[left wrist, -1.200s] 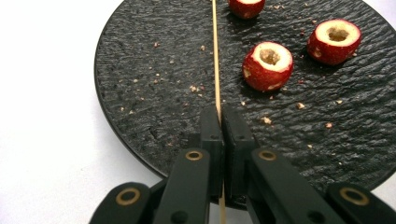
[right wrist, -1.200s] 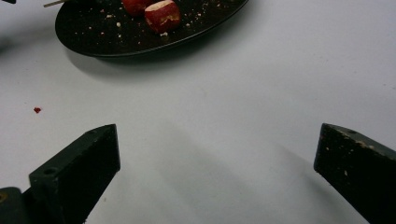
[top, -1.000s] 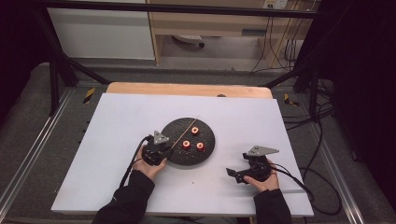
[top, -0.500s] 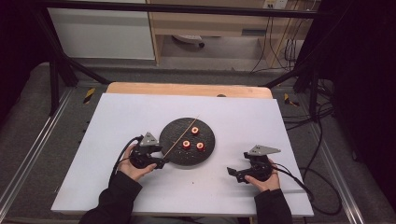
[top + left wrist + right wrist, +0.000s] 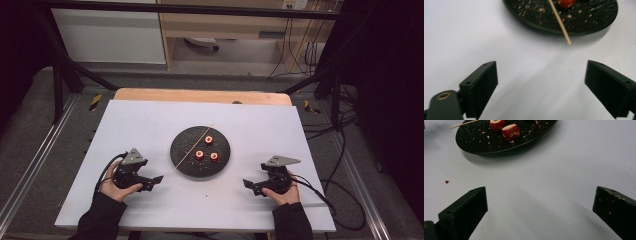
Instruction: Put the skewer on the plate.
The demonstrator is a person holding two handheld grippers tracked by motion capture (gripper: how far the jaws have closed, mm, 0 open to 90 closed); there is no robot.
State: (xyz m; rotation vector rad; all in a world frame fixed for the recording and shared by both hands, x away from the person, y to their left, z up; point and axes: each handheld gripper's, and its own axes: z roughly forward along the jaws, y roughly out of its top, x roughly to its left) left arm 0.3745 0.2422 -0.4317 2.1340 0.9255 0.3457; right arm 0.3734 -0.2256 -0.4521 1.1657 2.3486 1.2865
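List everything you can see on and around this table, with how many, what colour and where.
plate: one, black, crumb-speckled, table centre
fruit pieces: three, red, on the plate's right half
skewer: one, pale wood, lying across the plate's left side, near end overhanging the rim
table: one, white top, wooden edge at the far side
cables: several, black, floor at right
left gripper: black, jaws open, left of the plate
right gripper: black, jaws open, right of the plate

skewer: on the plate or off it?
On, mostly. The skewer lies flat across the black plate, its near tip overhanging the rim; the open left gripper has just been opening, nothing between its fingers.
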